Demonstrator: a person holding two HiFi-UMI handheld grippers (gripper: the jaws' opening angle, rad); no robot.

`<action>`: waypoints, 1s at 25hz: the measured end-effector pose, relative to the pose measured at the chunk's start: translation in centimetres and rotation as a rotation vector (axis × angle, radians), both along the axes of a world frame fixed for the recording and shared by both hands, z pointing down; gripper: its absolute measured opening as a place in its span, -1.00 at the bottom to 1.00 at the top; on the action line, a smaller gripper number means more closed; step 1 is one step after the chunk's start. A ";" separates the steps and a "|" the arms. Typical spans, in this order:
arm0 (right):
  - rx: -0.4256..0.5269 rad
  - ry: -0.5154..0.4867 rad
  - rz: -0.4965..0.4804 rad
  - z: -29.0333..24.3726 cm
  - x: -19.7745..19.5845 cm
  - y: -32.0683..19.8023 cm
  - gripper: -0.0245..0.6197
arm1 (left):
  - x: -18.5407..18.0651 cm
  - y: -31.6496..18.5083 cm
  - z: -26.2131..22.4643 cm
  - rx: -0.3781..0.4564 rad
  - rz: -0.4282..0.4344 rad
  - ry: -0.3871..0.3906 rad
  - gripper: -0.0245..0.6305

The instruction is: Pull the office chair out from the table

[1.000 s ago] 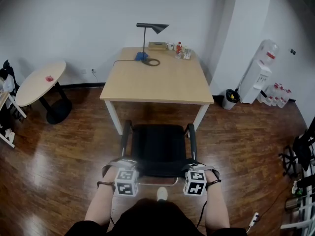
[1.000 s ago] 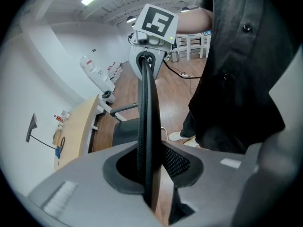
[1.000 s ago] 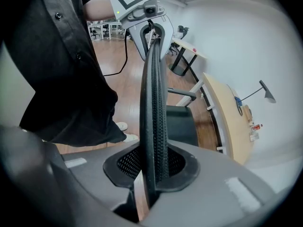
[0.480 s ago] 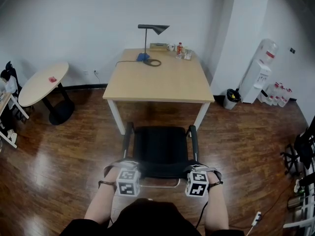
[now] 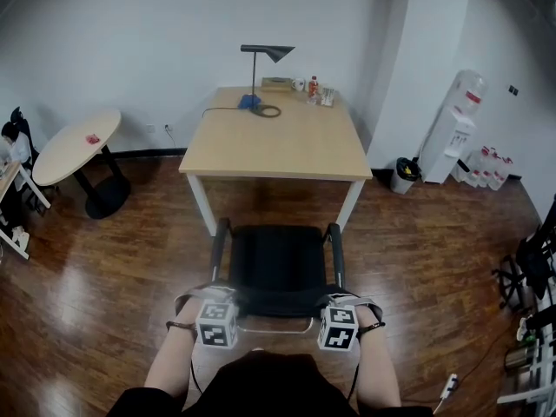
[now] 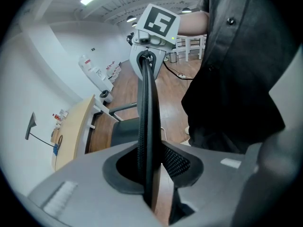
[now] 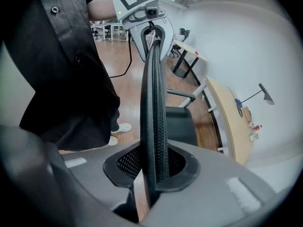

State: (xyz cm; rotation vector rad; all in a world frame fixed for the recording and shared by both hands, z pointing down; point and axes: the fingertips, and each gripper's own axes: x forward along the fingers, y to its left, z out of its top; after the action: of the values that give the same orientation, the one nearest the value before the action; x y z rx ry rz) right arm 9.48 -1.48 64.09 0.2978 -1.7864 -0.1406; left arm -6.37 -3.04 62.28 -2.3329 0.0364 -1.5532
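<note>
A black office chair point(image 5: 278, 263) with armrests stands just in front of the wooden table point(image 5: 278, 146), its seat out from under the tabletop. My left gripper point(image 5: 221, 297) is shut on the left end of the chair's backrest top edge point(image 5: 280, 301), and my right gripper point(image 5: 340, 301) is shut on the right end. In the left gripper view the thin mesh backrest point(image 6: 147, 122) runs between the pads of the left gripper point(image 6: 150, 183), with the right gripper point(image 6: 152, 30) at its far end. The right gripper view mirrors this: backrest point(image 7: 155, 122) pinched in the right gripper point(image 7: 152, 174).
A desk lamp point(image 5: 261, 59), bottles and a cup point(image 5: 311, 87) sit at the table's far end. A round side table point(image 5: 74, 146) stands at left. A water dispenser point(image 5: 456, 120) and bin point(image 5: 404, 174) stand at right. My body is close behind the chair.
The chair has come a little toward me, away from the table, with both grippers staying clamped on the backrest's top edge.
</note>
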 end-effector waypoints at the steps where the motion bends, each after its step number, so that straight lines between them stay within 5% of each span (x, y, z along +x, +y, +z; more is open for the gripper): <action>1: -0.008 0.000 -0.003 0.0 0.0 0.3 -0.65 | 0.0 0.2 -0.1 0.002 -0.002 0.000 -0.60; 25: -0.024 -0.001 -0.027 -0.7 -0.3 4.5 -0.64 | 0.0 3.9 -0.1 0.039 -0.040 0.009 -0.55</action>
State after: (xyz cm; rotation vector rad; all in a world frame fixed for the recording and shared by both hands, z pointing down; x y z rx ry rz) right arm 9.19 3.06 63.44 0.2565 -1.7921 -0.1380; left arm -6.40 0.83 62.16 -2.3226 0.1153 -1.5475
